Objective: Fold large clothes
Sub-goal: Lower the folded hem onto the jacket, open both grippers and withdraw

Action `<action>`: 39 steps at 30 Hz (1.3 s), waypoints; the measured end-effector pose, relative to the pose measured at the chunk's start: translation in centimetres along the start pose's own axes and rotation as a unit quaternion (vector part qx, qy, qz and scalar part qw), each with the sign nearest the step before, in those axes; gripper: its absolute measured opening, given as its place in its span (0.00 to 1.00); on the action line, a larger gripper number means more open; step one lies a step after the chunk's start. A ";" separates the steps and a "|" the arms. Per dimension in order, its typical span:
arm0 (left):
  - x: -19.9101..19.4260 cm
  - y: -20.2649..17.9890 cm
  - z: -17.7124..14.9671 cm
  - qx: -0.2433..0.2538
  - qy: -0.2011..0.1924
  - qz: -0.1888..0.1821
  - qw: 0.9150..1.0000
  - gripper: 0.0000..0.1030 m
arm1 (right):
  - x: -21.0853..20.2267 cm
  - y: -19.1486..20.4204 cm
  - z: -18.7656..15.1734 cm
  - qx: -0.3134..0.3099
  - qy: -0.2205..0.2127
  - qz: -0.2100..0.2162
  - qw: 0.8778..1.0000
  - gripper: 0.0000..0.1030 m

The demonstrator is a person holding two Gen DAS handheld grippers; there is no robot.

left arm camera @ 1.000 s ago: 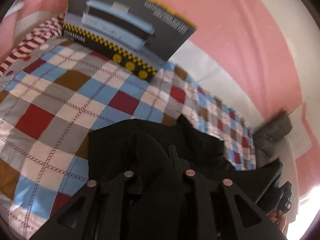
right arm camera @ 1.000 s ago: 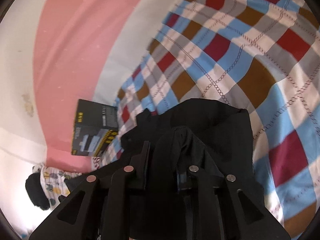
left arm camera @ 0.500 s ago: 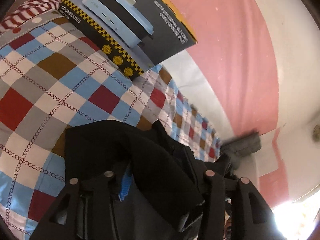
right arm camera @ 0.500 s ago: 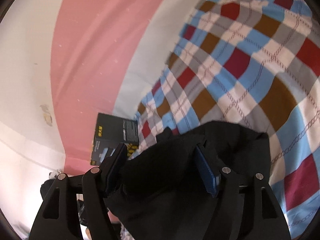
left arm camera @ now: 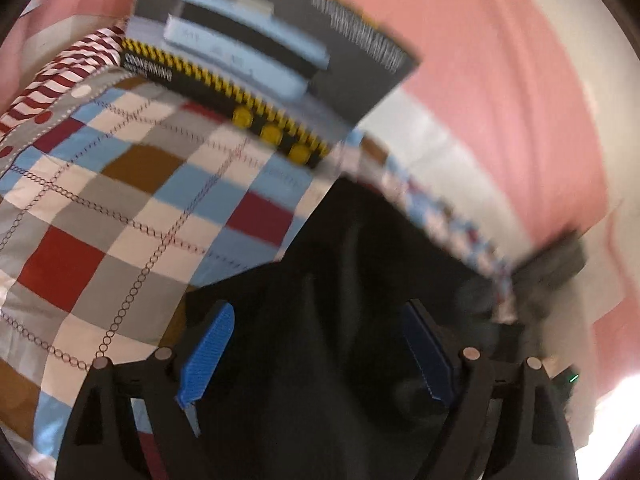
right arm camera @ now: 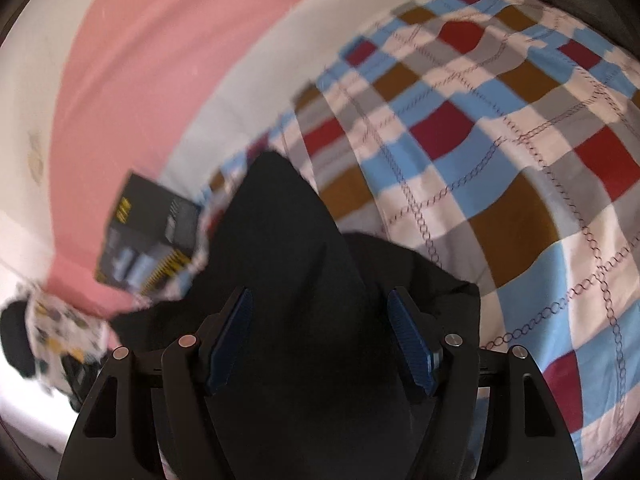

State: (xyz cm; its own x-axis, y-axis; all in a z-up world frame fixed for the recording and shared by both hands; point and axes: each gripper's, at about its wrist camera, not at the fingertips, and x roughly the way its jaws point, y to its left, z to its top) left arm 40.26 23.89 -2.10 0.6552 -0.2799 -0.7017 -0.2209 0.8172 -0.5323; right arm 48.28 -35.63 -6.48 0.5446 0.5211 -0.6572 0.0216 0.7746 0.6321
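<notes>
The black cloth [left arm camera: 344, 288] is lying in a bumpy heap on the bed [left arm camera: 100, 216]. It is rising to a soft peak in the middle and spreading out low at the sides. In the right wrist view the cloth [right arm camera: 288, 264] is making a tall dark point that is reaching toward the wall.

The left gripper [left arm camera: 316, 344] is sitting over the cloth with its jaws wide apart. The jaws have just been opening. Cloth is lying between them, but the blue pads [left arm camera: 208, 356] are not pressing on it. The right gripper [right arm camera: 320, 340] is the same: its jaws have just been opening, they are standing wide, and the cloth is lying loose between the pads [right arm camera: 412, 344].

The bed is wearing a checked sheet with red, blue, brown, grey and white squares. A dark box [left arm camera: 272, 60] with yellow dots and a picture on it is leaning at the back of the bed, near the pink wall [left arm camera: 500, 60]. The box [right arm camera: 148, 232] is showing in the right wrist view too, just beside the cloth. A red and white striped thing [left arm camera: 56, 76] is lying next to the box. Both pictures are a bit blurry.
</notes>
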 end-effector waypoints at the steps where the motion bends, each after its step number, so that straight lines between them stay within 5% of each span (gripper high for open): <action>1: 1.4 0.1 0.0 0.007 0.015 0.013 1.000 0.84 | 0.8 0.2 0.2 -0.009 0.008 -0.008 1.000 0.68; 2: 2.7 0.1 0.2 0.012 0.029 0.023 0.999 0.83 | 1.2 0.2 0.3 -0.012 0.011 -0.014 1.000 0.68; 4: 4.5 -0.1 0.2 0.024 0.048 0.023 0.998 0.66 | 2.3 0.2 0.9 -0.020 0.020 -0.025 0.999 0.68; 5: 5.3 -0.4 0.3 0.034 0.054 0.022 0.998 0.42 | 2.9 0.3 1.2 -0.026 0.028 -0.031 0.999 0.65; 6: 5.6 -0.9 0.3 0.044 0.054 0.039 0.997 0.28 | 3.1 0.5 1.3 -0.032 0.029 -0.033 0.999 0.33; 7: 5.5 -1.4 0.3 0.054 0.045 0.052 0.996 0.22 | 3.1 1.0 1.4 -0.038 0.028 -0.036 0.998 0.17; 8: 4.7 -2.1 0.5 0.067 0.021 0.059 0.996 0.18 | 2.6 1.9 1.5 -0.058 0.017 -0.051 0.997 0.16; 11: 2.9 -3.3 1.6 0.077 -0.049 0.056 0.994 0.18 | 1.3 2.8 2.5 -0.081 -0.035 -0.063 0.994 0.14; 17: 9.9 -1.9 1.5 0.069 -0.020 0.116 0.991 0.23 | 7.3 0.5 2.2 -0.062 -0.002 -0.130 0.990 0.16; 25: 10.7 -1.6 1.0 0.071 -0.030 0.131 0.988 0.35 | 8.3 0.2 1.4 -0.082 -0.004 -0.158 0.984 0.25; 29: 8.5 -2.5 1.5 0.076 -0.036 0.141 0.986 0.36 | 5.9 1.9 1.5 -0.102 -0.020 -0.183 0.978 0.31; 33: 4.2 -2.6 1.4 0.077 -0.068 0.134 0.986 0.34 | 0.6 4.0 0.2 -0.120 -0.067 -0.157 0.978 0.31; 39: -1.4 -4.8 -5.9 0.130 -0.079 0.066 0.986 0.35 | -3.1 6.6 -7.4 -0.173 -0.072 -0.124 0.974 0.36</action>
State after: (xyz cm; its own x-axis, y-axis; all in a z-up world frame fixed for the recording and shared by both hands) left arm 36.12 17.40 -1.30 0.7421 -0.0972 -0.6632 -0.1323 0.9487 -0.2871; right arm 40.56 -29.52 -3.31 0.6719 0.2652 -0.6916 -0.1030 0.9581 0.2673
